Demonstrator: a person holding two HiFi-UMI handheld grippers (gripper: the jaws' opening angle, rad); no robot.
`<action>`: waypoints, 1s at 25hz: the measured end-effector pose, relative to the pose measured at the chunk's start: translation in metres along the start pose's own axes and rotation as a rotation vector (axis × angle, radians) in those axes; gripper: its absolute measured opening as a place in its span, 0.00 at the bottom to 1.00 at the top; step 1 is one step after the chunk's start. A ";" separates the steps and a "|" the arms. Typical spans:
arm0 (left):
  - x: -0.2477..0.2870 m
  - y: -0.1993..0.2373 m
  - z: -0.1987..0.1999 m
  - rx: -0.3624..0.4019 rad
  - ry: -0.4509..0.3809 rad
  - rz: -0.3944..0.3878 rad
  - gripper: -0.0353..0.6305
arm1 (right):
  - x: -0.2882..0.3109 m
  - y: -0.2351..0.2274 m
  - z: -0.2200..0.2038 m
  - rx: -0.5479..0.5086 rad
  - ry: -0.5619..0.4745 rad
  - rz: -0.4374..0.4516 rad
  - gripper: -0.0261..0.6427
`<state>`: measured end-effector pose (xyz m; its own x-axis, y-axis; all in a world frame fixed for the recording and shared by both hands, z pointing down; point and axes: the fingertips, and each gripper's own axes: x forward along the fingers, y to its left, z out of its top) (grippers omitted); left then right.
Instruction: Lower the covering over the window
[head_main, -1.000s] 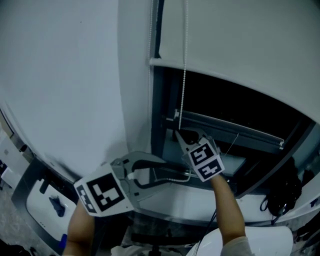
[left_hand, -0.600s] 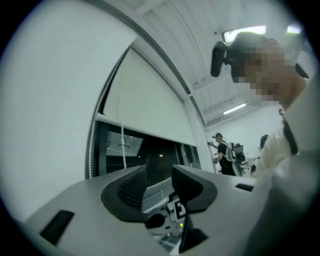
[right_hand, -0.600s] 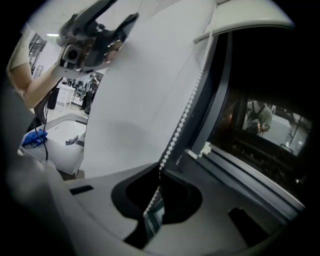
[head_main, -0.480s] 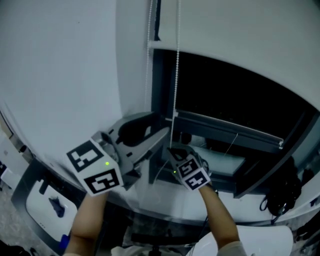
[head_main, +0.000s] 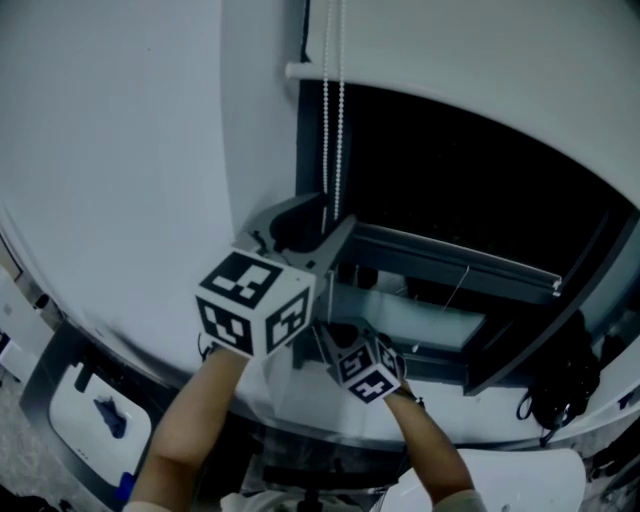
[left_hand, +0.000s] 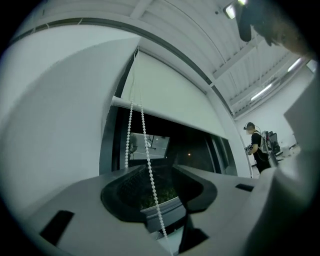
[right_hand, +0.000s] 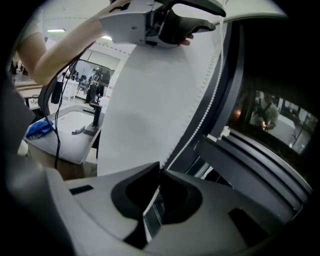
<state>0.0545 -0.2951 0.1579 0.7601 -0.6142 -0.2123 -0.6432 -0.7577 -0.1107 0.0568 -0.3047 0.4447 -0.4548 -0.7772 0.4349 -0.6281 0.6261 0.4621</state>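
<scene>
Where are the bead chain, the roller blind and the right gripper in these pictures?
bead chain (head_main: 326, 140), head view, left strand, upper part
roller blind (head_main: 480, 60), head view, its fabric
right gripper (right_hand: 160, 169), right gripper view, between its fingertips, shut on the chain

left gripper (head_main: 322, 222): high, far, jaws wide apart | right gripper (head_main: 335, 340): lower, nearer, jaws pinched shut on bead cord (right_hand: 201, 95)

Two hand-held grippers (left_hand: 159, 170) (right_hand: 159, 167), one blind (head_main: 480, 60), one bead chain (left_hand: 146, 150)
</scene>
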 end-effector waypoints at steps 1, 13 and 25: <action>0.002 0.001 0.000 0.004 0.001 0.008 0.27 | 0.000 0.001 0.001 -0.001 -0.002 0.002 0.05; 0.012 0.008 -0.006 0.017 -0.013 0.081 0.10 | -0.012 0.009 0.000 0.011 -0.020 0.009 0.05; 0.007 -0.001 0.002 0.191 -0.033 0.105 0.08 | -0.028 0.008 0.005 0.029 -0.003 0.094 0.06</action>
<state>0.0597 -0.2982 0.1543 0.6867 -0.6774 -0.2638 -0.7268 -0.6327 -0.2674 0.0615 -0.2782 0.4318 -0.5147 -0.7152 0.4729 -0.6002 0.6944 0.3969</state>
